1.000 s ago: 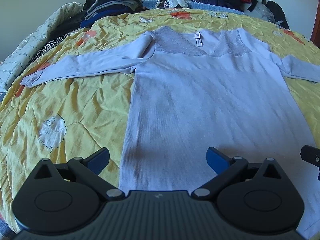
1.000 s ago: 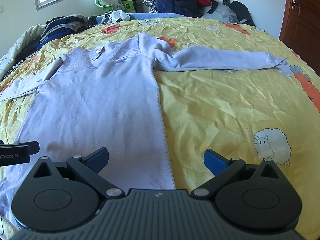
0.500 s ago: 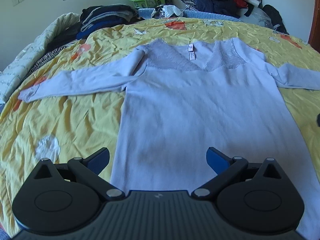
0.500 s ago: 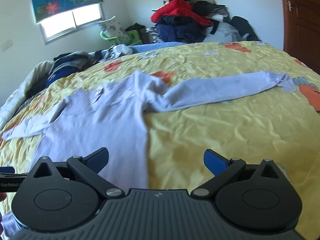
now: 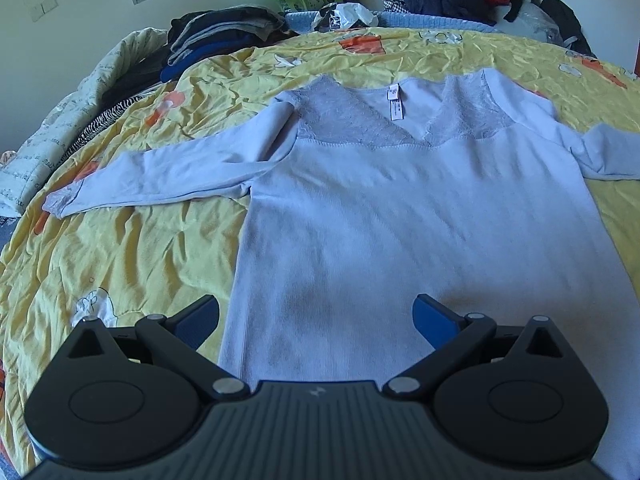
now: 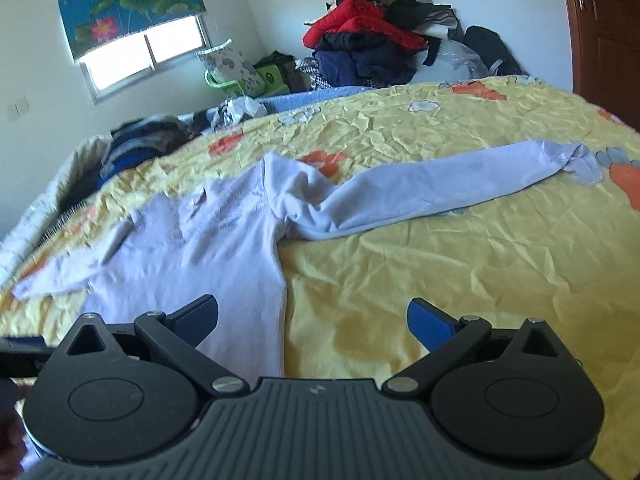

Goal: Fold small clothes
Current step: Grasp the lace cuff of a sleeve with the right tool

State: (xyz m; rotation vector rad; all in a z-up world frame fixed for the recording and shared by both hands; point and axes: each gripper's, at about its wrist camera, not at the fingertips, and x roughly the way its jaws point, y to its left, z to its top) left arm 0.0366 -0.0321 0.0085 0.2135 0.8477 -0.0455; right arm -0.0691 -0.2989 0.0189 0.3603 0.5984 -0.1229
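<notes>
A pale lilac long-sleeved top (image 5: 420,216) lies flat, front up, on the yellow bedspread (image 5: 120,248), sleeves stretched left and right, so nothing is folded yet. The left gripper (image 5: 316,316) hangs spread and empty over the near hem; the right gripper (image 6: 312,314), also spread, faces the right sleeve (image 6: 440,192), likely the first fold.

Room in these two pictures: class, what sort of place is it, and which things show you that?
Most likely a bedroom in a home. A bed with a yellow quilt fills the view, a pale top lies spread on it, and a pile of clothes sits by the wall near a window.
</notes>
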